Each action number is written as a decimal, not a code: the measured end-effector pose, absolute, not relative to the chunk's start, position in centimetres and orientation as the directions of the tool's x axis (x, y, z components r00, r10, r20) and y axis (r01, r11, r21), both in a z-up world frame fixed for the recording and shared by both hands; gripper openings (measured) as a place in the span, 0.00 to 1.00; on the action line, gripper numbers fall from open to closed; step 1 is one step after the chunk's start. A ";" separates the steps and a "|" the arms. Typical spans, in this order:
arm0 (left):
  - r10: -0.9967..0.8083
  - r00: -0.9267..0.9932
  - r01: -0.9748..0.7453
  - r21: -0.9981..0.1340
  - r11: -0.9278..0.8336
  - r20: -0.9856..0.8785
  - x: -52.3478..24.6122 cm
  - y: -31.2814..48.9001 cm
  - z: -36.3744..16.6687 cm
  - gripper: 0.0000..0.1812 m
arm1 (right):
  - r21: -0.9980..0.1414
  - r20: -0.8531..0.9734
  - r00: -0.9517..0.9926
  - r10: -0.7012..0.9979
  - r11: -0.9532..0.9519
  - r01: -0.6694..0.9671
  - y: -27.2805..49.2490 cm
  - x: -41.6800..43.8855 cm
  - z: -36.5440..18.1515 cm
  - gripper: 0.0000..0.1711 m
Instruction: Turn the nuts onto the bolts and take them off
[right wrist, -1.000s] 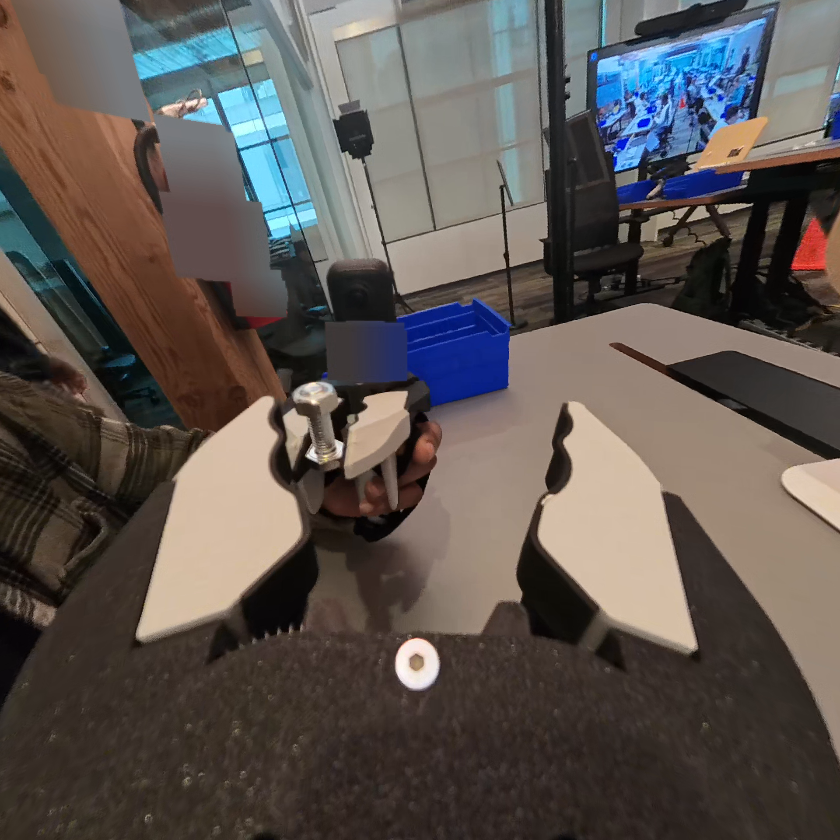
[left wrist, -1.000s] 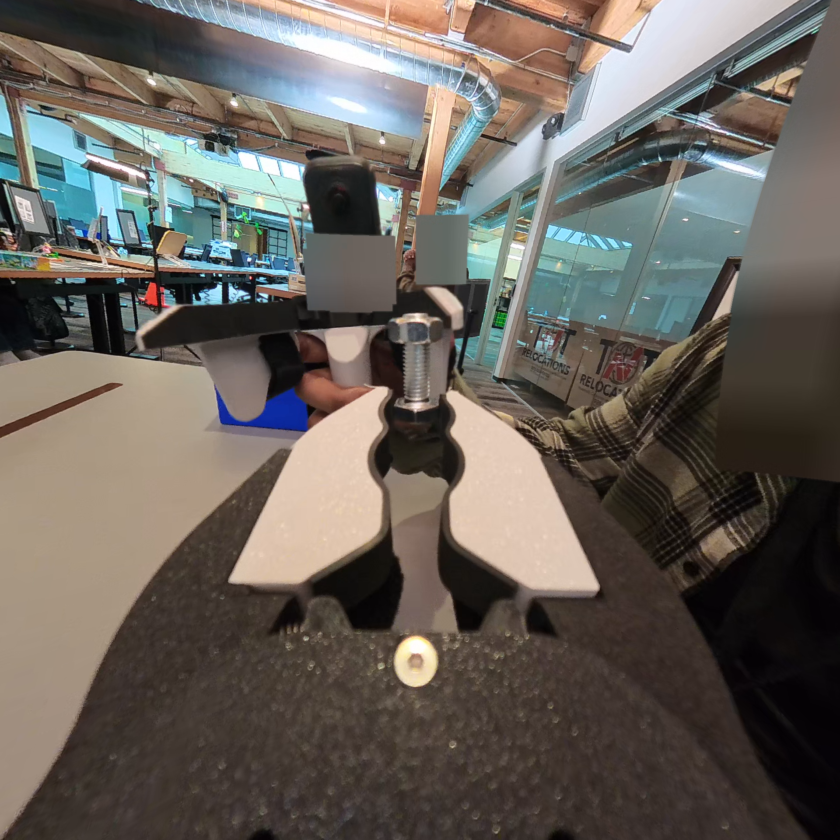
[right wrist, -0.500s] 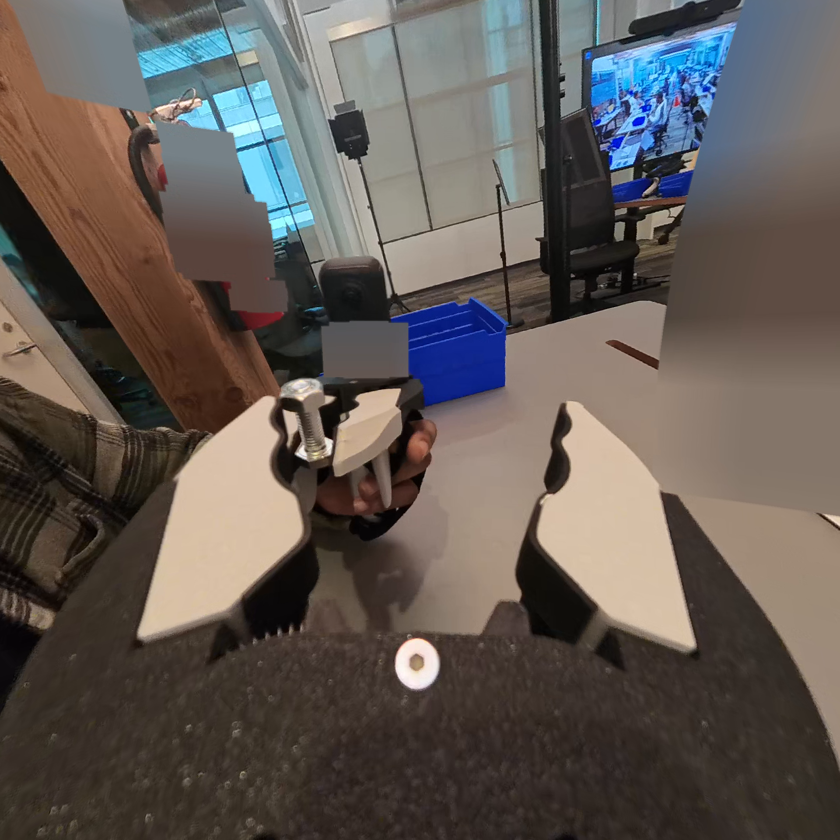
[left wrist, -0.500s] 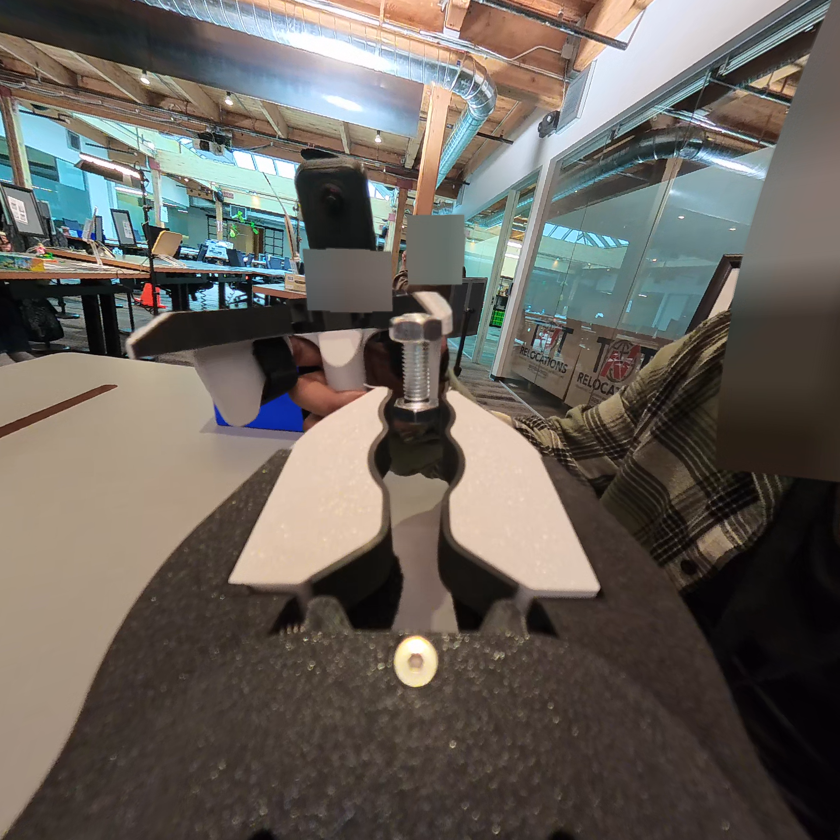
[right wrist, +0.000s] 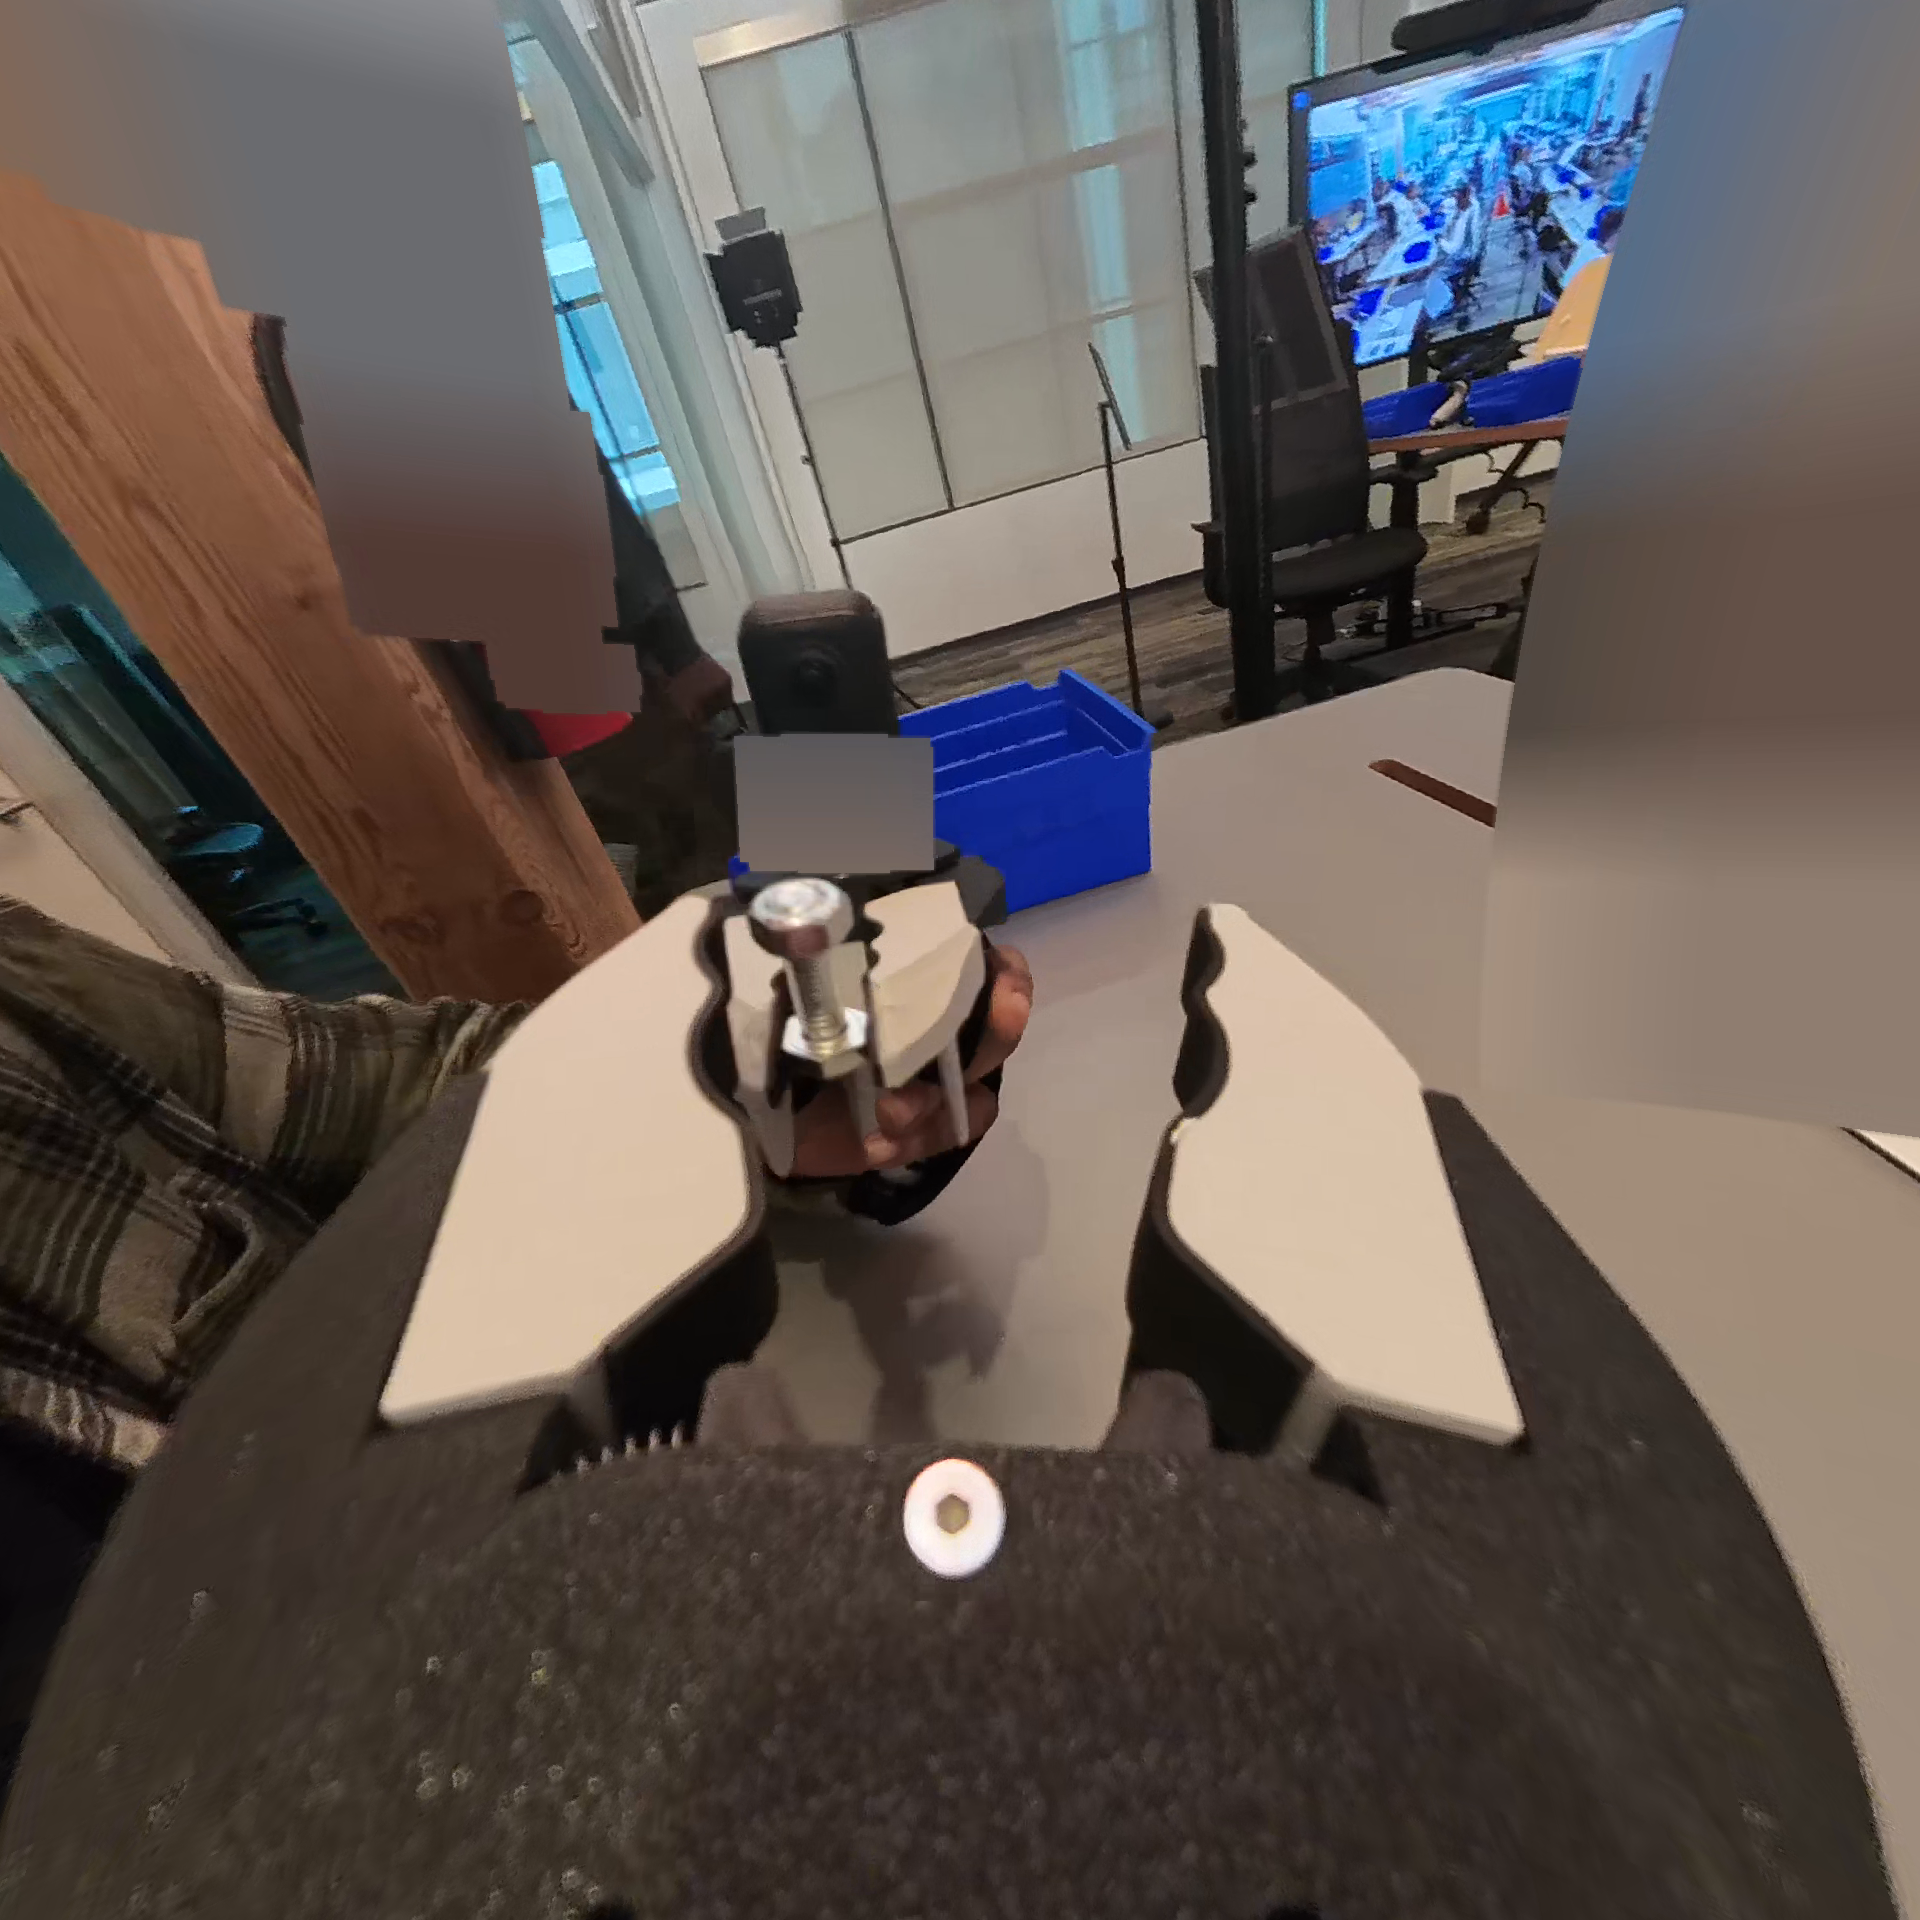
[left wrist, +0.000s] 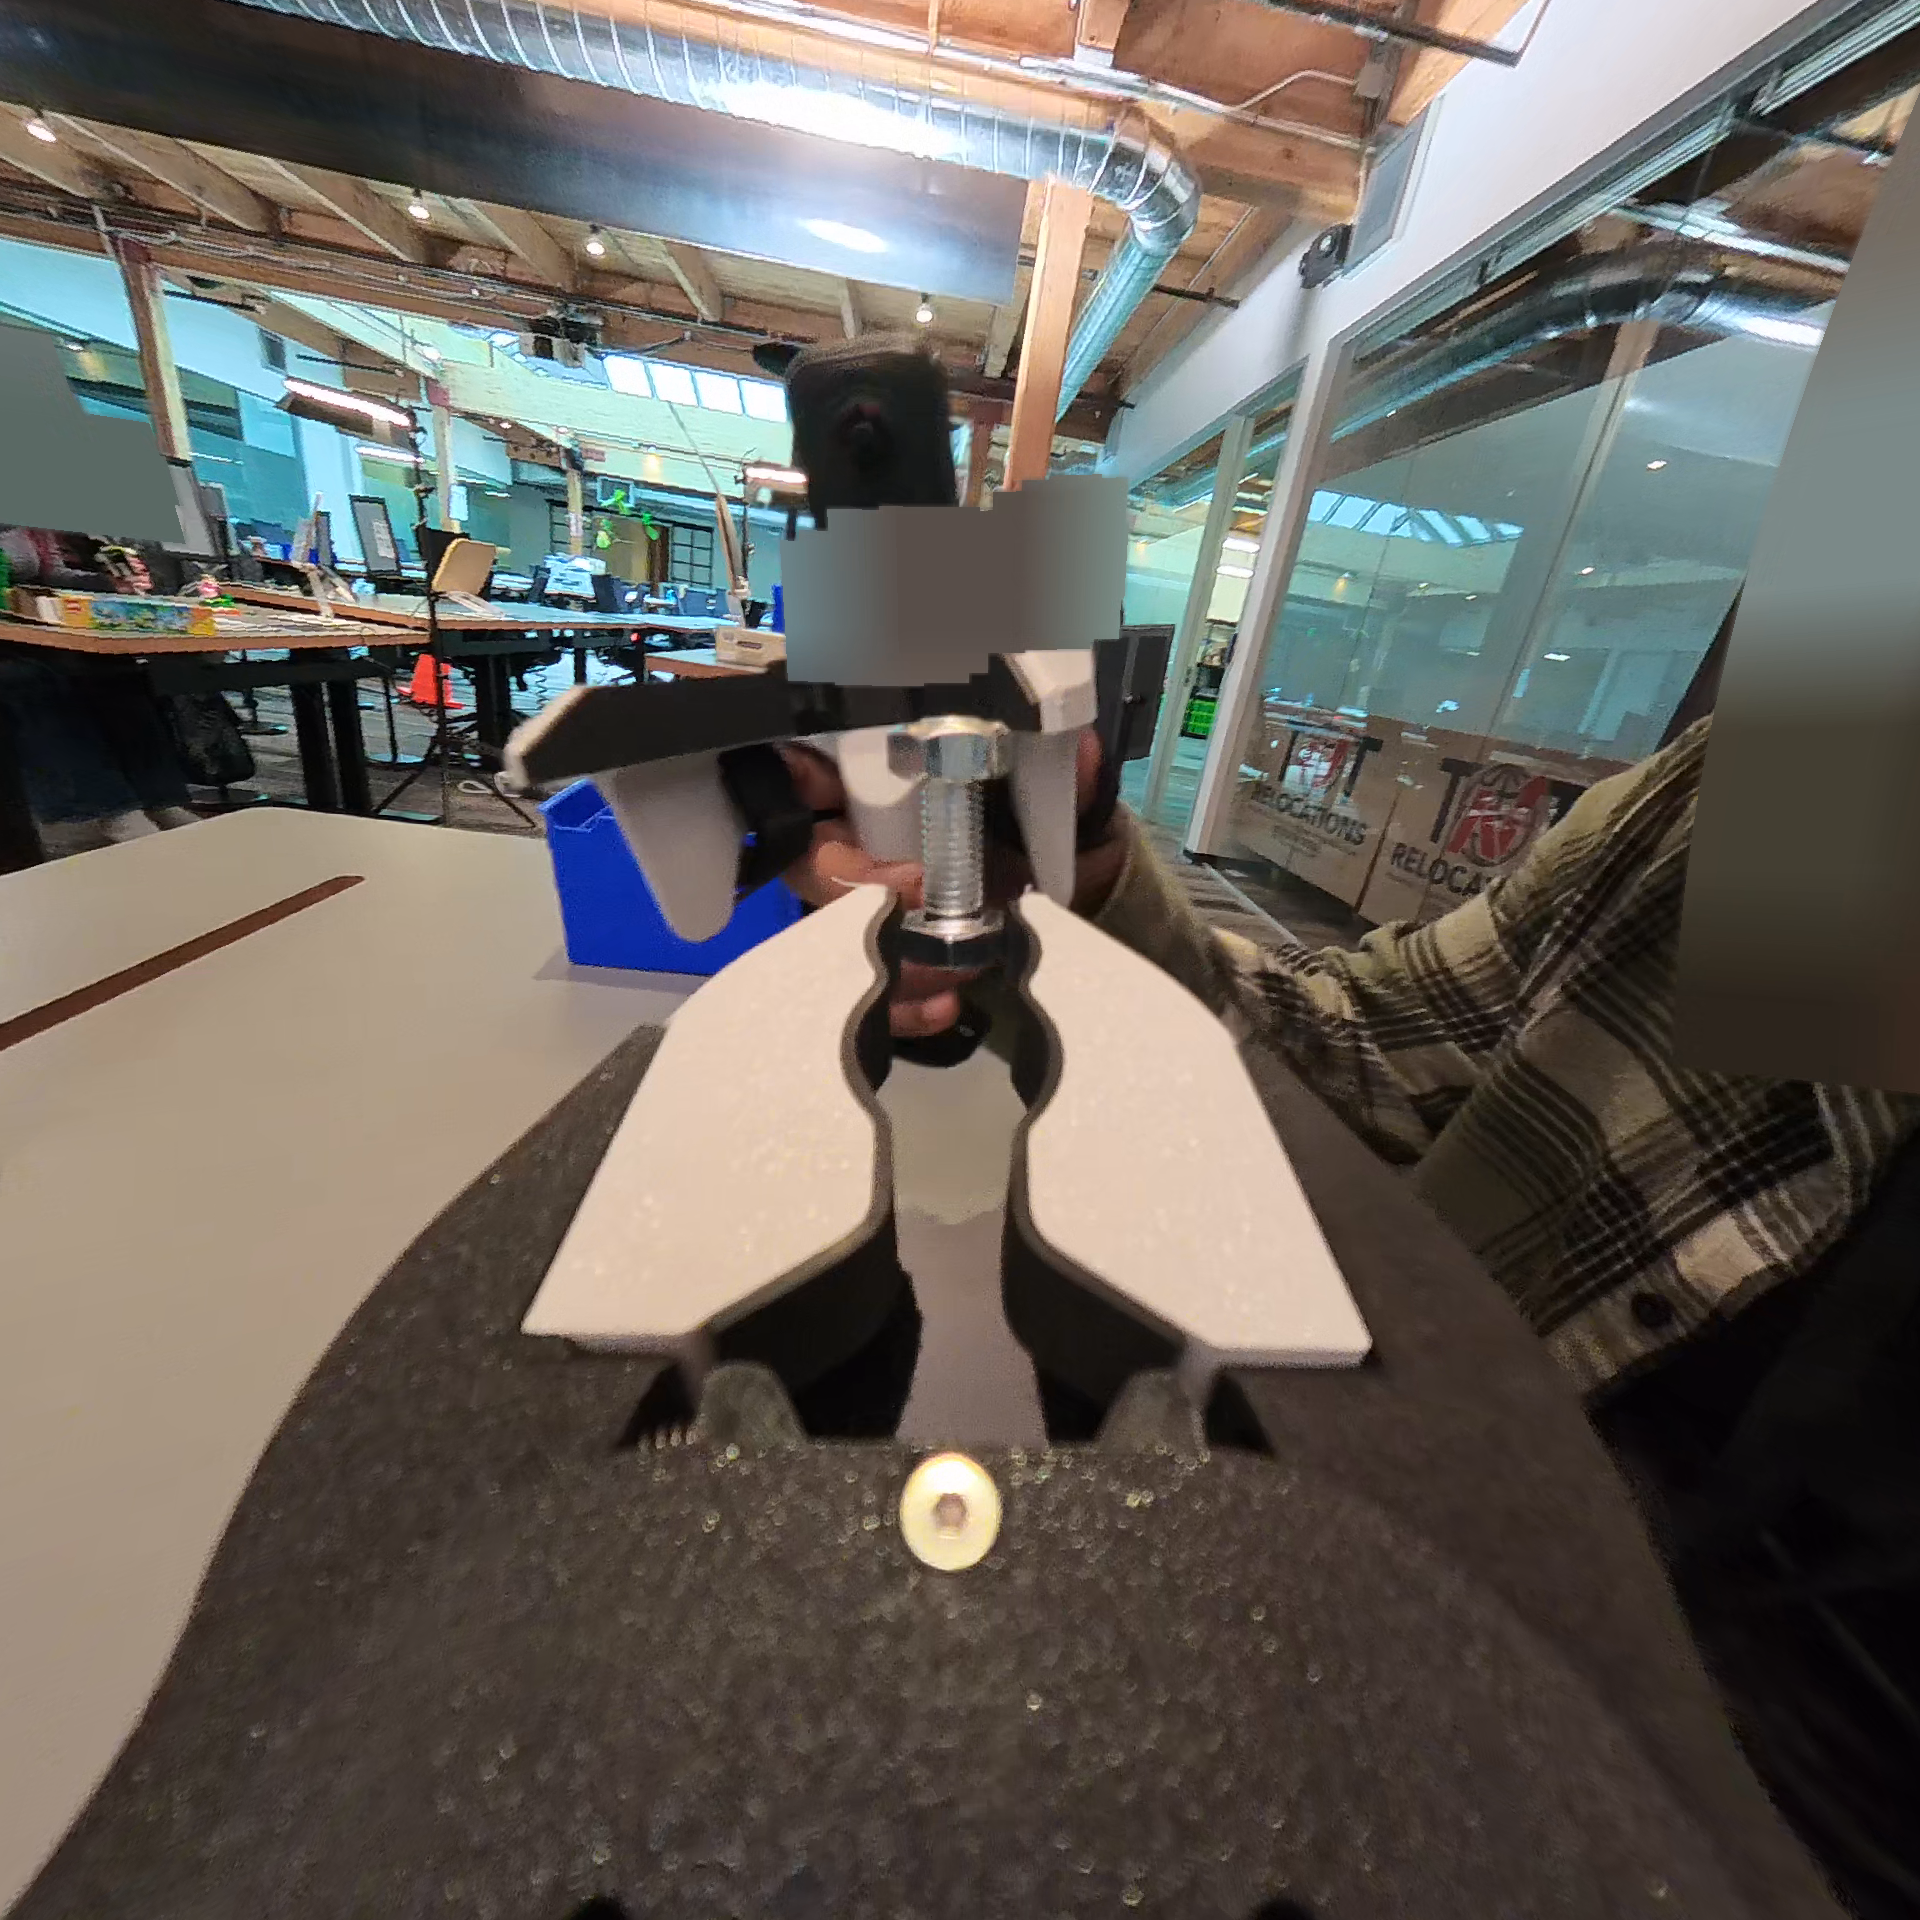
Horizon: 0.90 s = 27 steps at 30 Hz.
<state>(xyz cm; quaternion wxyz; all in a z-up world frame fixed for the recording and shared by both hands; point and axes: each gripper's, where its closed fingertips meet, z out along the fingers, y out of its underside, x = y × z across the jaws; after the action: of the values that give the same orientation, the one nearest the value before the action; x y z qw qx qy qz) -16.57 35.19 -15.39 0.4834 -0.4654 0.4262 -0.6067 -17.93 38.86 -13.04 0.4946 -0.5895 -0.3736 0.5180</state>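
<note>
A silver bolt (left wrist: pixel 951 831) stands head up, with a nut (left wrist: pixel 948 928) on its lower threads. My left gripper (left wrist: pixel 951 925) is shut on the nut and holds the bolt above the grey table (left wrist: pixel 208 1091). My right gripper (right wrist: pixel 956 925) is open and empty. In the right wrist view the bolt (right wrist: pixel 816 977) sits inside the gap, close to the right gripper's left finger (right wrist: pixel 582 1143), with the nut (right wrist: pixel 826 1044) pinched in the left gripper (right wrist: pixel 831 1049). In the left wrist view the right gripper (left wrist: pixel 862 821) faces me just behind the bolt head.
A blue bin (right wrist: pixel 1039 810) stands on the table behind the grippers and also shows in the left wrist view (left wrist: pixel 613 894). A person's plaid sleeve (left wrist: pixel 1507 1039) reaches in from the right. A hand (right wrist: pixel 914 1122) holds the left gripper. Left tips to right tips: about 4 cm.
The right gripper, still open, has shifted so that the bolt now lies between its fingers beside the left one. The left gripper keeps its hold on the nut.
</note>
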 end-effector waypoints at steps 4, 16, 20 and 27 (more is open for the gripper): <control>-0.989 -0.054 0.182 -0.973 -0.142 0.135 -16.6 35.6 -15.5 0.10 | -0.975 -0.203 0.312 0.928 -0.219 0.017 38.4 -18.5 -13.4 0.42; -0.987 -0.087 0.190 -0.971 -0.147 0.133 -16.7 35.1 -15.2 0.10 | -0.985 -0.144 0.185 0.972 -0.159 0.064 36.0 -19.6 -12.7 0.10; -0.976 -0.166 0.192 -0.967 -0.169 0.137 -16.5 34.0 -15.0 0.10 | -0.996 -0.060 -0.043 0.997 -0.057 0.063 34.6 -19.5 -12.4 0.10; -0.961 -0.228 0.179 -0.964 -0.198 0.155 -16.1 33.3 -15.2 0.10 | -0.998 -0.049 -0.309 0.950 -0.037 0.047 34.3 -19.1 -12.6 0.18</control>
<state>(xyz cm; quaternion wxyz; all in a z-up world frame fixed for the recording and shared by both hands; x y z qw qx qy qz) -16.11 33.26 -15.21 0.4449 -0.4336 0.4508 -0.6410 -19.09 34.27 -12.63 0.3942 -0.4361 -0.5712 0.5729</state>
